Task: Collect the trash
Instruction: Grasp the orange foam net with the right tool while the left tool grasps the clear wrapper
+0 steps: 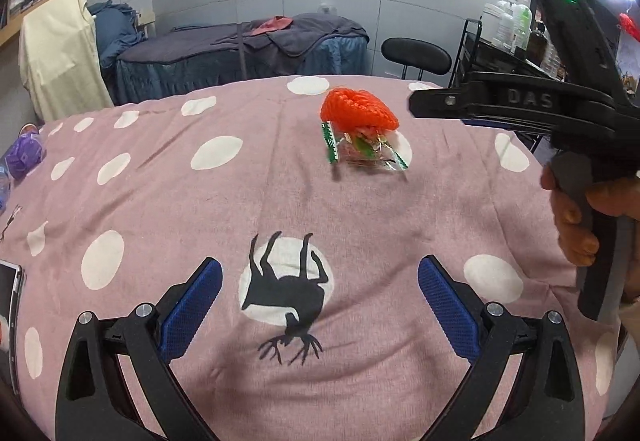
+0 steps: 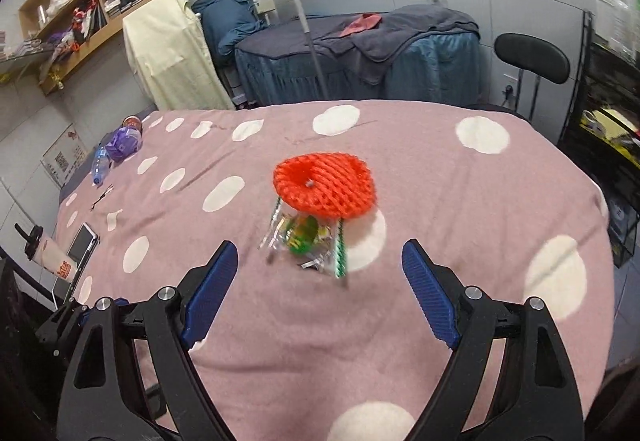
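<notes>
An orange foam fruit net lies on a clear snack wrapper with green edges in the middle of the pink dotted bedcover. My right gripper stands open just short of the wrapper, with nothing between its blue pads. In the left wrist view the net and wrapper lie farther off. My left gripper is open over a deer print, empty. The right tool's black body and the hand holding it show at the right edge there.
At the bed's left edge lie a purple crumpled bag, a plastic bottle, a phone and a drink cup. Beyond the bed stand a massage table, a stool and a black rack.
</notes>
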{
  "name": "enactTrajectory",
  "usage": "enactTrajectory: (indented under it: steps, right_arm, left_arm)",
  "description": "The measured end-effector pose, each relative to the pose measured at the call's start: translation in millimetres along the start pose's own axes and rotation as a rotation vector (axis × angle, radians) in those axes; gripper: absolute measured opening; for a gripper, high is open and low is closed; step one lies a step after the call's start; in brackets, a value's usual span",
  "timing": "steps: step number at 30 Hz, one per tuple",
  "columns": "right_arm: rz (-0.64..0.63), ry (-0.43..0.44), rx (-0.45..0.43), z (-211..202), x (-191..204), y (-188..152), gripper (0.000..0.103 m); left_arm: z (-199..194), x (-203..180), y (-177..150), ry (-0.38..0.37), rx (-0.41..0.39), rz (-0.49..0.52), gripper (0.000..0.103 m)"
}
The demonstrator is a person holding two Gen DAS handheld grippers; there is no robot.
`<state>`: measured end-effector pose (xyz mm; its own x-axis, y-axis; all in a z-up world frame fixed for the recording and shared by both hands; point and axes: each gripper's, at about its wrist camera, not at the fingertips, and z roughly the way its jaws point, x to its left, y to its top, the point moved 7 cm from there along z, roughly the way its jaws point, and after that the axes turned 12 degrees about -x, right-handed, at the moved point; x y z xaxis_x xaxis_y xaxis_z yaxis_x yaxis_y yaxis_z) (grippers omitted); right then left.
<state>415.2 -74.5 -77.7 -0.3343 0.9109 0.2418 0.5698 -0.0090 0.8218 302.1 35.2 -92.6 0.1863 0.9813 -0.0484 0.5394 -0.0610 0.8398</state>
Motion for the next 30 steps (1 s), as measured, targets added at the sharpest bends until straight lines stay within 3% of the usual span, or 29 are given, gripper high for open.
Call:
enactTrajectory:
  steps: [5, 6, 8, 9, 11, 23, 30]
  right_arm:
    - [-0.039, -0.037, 0.034, 64, 10, 13, 0.082]
    - [-0.046, -0.052, 0.045, 75, 10, 14, 0.073]
    - [-0.058, -0.071, 0.070, 91, 8, 14, 0.042]
    - [-0.059, -0.076, 0.089, 96, 6, 13, 0.033]
    - [-0.049, -0.074, 0.083, 95, 1, 14, 0.025]
    - [-0.027, -0.073, -0.029, 11, -23, 19, 0.023]
    - [0.024, -0.083, -0.051, -27, -38, 12, 0.023]
  left_arm:
    - [15, 3, 9, -0.025, 0.023, -0.026, 0.097]
    - [18, 3, 11, -0.028, 0.026, -0.028, 0.097]
    - [25, 3, 14, -0.036, 0.032, -0.029, 0.097]
    - [28, 3, 15, -0.039, 0.034, -0.030, 0.097]
    - [37, 2, 18, -0.046, 0.039, -0.043, 0.097]
    - [90, -21, 43, -0.096, 0.047, -0.104, 0.094]
    - [115, -42, 52, -0.064, 0.059, -0.010, 0.093]
